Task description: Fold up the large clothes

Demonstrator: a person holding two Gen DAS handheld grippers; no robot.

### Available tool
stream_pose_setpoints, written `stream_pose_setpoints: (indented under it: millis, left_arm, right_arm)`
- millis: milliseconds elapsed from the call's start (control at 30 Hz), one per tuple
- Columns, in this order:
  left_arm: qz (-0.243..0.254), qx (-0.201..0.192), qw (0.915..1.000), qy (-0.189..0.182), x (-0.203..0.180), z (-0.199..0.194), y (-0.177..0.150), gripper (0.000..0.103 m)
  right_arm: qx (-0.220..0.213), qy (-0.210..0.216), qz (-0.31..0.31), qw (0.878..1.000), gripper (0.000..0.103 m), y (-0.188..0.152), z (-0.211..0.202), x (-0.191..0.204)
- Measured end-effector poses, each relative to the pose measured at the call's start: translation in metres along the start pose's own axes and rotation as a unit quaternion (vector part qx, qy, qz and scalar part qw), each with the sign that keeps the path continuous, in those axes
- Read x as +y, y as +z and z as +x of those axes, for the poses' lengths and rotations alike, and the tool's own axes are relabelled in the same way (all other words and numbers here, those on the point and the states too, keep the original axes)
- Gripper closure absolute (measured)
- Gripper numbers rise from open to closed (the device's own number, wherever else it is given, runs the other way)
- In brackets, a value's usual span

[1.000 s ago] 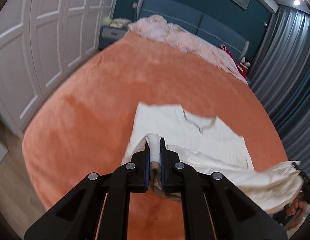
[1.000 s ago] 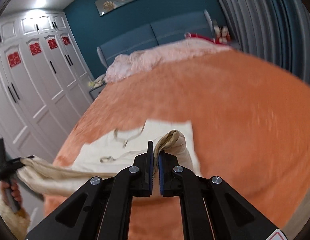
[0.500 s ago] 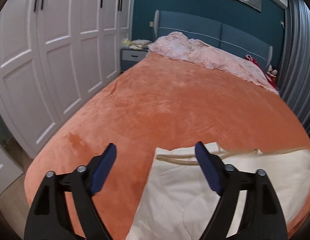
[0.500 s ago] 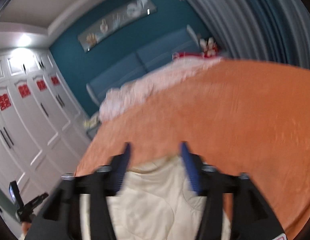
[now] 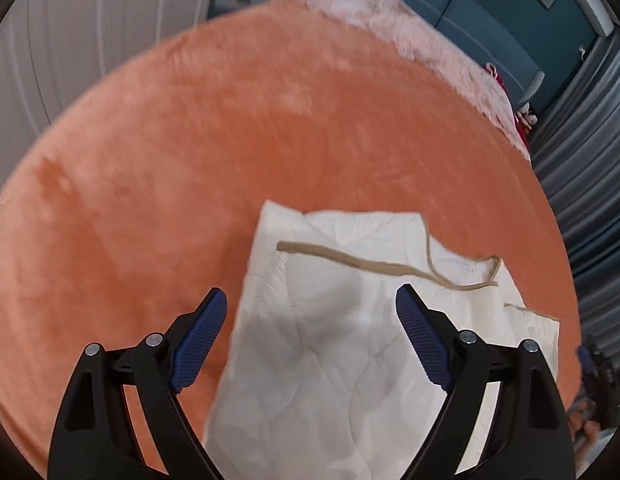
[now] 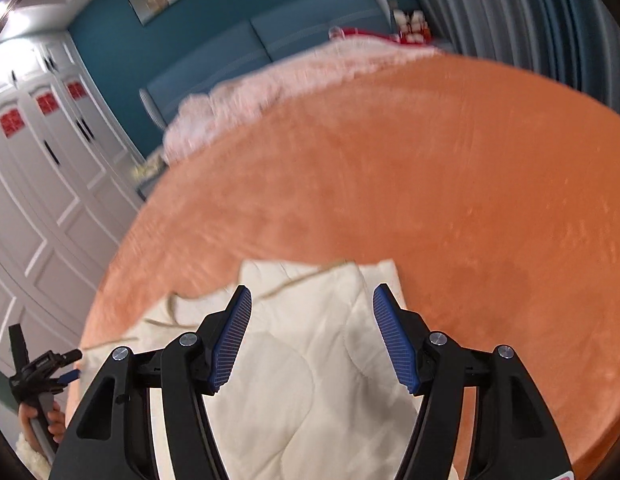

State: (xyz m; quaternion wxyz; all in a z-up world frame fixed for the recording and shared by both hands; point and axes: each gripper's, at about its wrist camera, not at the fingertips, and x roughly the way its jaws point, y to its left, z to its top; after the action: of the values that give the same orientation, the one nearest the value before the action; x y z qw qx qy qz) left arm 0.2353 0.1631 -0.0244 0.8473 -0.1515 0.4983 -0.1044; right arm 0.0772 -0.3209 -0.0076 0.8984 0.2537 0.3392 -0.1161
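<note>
The garment point(image 5: 349, 320) is seen lying flat directly below both spread, empty grippers, left point(image 5: 311, 344) and right point(image 6: 311, 340), apparently equally near.

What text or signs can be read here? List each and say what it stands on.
Neck label print inside the cream garment: too small to read.
Red signs on the white wardrobe doors: blurred, not readable.
Corner of a sticker on the right gripper body: cut off, unreadable.
Nothing else bears text.

left claw point(image 5: 311, 308): black frame; blue ribbed pads; silver screws | right claw point(image 6: 311, 307): same; fuzzy cream sleeve point(image 6: 30, 458)
</note>
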Motion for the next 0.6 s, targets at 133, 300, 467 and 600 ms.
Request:
stream_pose_setpoints:
  millis: [133, 300, 467, 600]
  left_arm:
    - [0.001, 0.020, 0.9998, -0.005, -0.001, 0.019, 0.002, 0.057]
    - [0.013, 0.006, 0.9999, 0.004, -0.008, 0.015, 0.011, 0.092]
    - [0.032, -0.043, 0.9986, 0.006, -0.029, -0.003, 0.029, 0.094]
    - [0.041, -0.042, 0.9981, 0.017, -0.040, 0.003, 0.033, 0.094]
  right_arm:
    - [0.039, -0.006, 0.005, 0.999, 0.046, -0.004, 0.034, -0.004]
    - [0.038, -0.004, 0.005, 0.999, 0.103, 0.003, 0.047, -0.005]
    - [-0.023, 0.002, 0.021, 1.000, 0.103, 0.031, 0.026, -0.006]
    - [0.001, -0.011, 0.022, 1.000, 0.077, 0.038, 0.024, -0.016]
